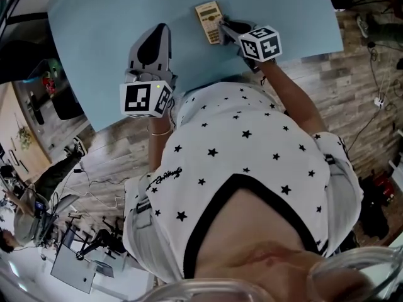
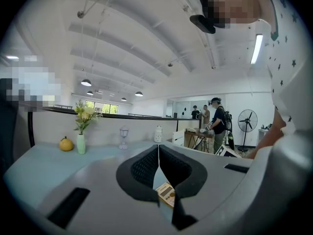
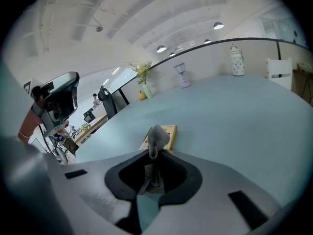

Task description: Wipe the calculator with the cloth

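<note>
A beige calculator [image 1: 208,21] lies on the light blue table [image 1: 107,30], near its far right part. My right gripper [image 1: 223,26] reaches its near right edge and is shut on a small grey cloth [image 3: 157,138], which sticks up between the jaws just over the calculator [image 3: 167,130]. My left gripper [image 1: 161,29] hovers to the left of the calculator, apart from it, shut with nothing in it. In the left gripper view, the left gripper [image 2: 158,150] shows its pads meeting, and a corner of the calculator [image 2: 167,195] shows below them.
Along the table's far edge stand a yellow fruit [image 2: 66,144], a vase of flowers [image 2: 81,140], a glass lantern [image 2: 123,137] and a white jar [image 2: 158,133]. People [image 2: 215,121] and a fan [image 2: 248,122] are beyond the table. My torso is close to the near edge.
</note>
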Tool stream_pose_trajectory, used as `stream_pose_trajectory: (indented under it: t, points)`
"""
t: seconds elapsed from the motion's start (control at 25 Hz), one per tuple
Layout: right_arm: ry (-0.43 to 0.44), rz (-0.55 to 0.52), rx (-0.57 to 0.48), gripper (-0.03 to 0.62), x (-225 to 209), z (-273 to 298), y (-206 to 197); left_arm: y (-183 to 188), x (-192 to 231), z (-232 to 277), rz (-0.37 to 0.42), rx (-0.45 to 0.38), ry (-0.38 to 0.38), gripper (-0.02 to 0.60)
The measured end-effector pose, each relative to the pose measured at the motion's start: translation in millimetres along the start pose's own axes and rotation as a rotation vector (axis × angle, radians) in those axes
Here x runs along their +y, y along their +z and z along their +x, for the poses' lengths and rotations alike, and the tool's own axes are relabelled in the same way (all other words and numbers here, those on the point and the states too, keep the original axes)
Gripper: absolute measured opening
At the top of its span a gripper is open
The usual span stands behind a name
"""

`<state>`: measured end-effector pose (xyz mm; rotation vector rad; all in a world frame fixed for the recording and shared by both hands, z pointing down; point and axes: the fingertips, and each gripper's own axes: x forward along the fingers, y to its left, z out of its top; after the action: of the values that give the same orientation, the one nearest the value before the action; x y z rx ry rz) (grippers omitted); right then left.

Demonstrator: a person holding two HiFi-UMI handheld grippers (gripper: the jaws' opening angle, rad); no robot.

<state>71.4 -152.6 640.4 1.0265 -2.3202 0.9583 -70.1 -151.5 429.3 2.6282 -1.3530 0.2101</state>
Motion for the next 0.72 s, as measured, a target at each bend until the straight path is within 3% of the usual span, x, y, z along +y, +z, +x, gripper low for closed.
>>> stream_pose_trajectory:
  t: [0.2,0.72]
  points:
    - [-0.042,0.029,-0.004,0.049,-16.7,-11.8,-3.6,-0.5,-3.7,3.2,0.000,0.004,-0.014,0.031]
    - [-0.038,0.024,-0.031,0.049,-15.5,-15.0,5.9,2.1,-2.4,4.8,0.006,0.007,-0.005,0.031]
